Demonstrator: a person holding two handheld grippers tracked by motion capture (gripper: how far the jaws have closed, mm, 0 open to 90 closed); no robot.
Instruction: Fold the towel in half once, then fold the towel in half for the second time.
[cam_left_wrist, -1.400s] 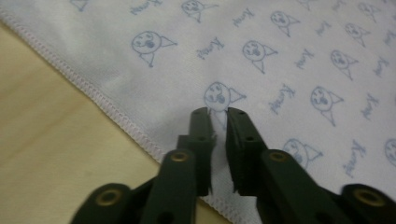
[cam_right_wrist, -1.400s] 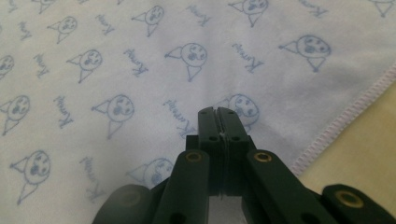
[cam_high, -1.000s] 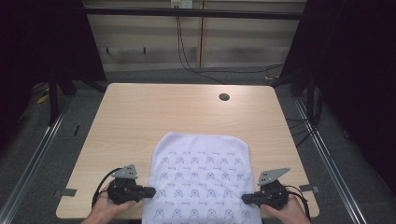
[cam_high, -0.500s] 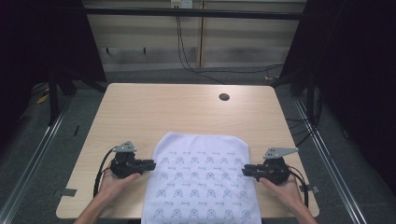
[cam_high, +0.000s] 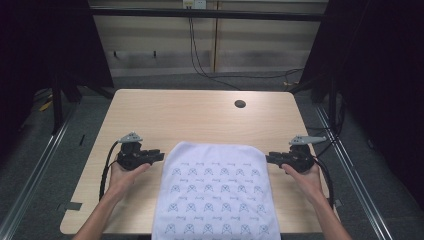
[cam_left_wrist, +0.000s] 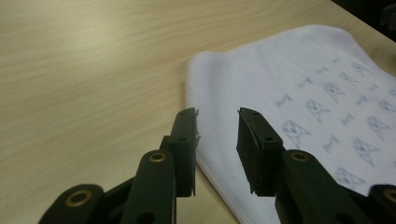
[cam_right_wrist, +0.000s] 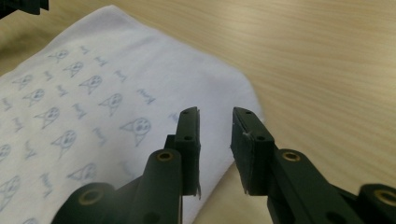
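ahead of each set of jaws lies only the folded cloth (cam_high: 215, 192); beyond and outward of them bare table (cam_high: 190, 117) lies free, save a small hole (cam_high: 240, 104) well beyond.

A lab-like recording booth: a bare wooden counter (cam_high: 200, 120) with a cable hole (cam_high: 240, 104) stands on grey floor between metal rails (cam_high: 40, 160), black curtains (cam_high: 45, 45) hang at both sides, and cables (cam_high: 200, 55) run down from a wall socket (cam_high: 194, 3) behind.
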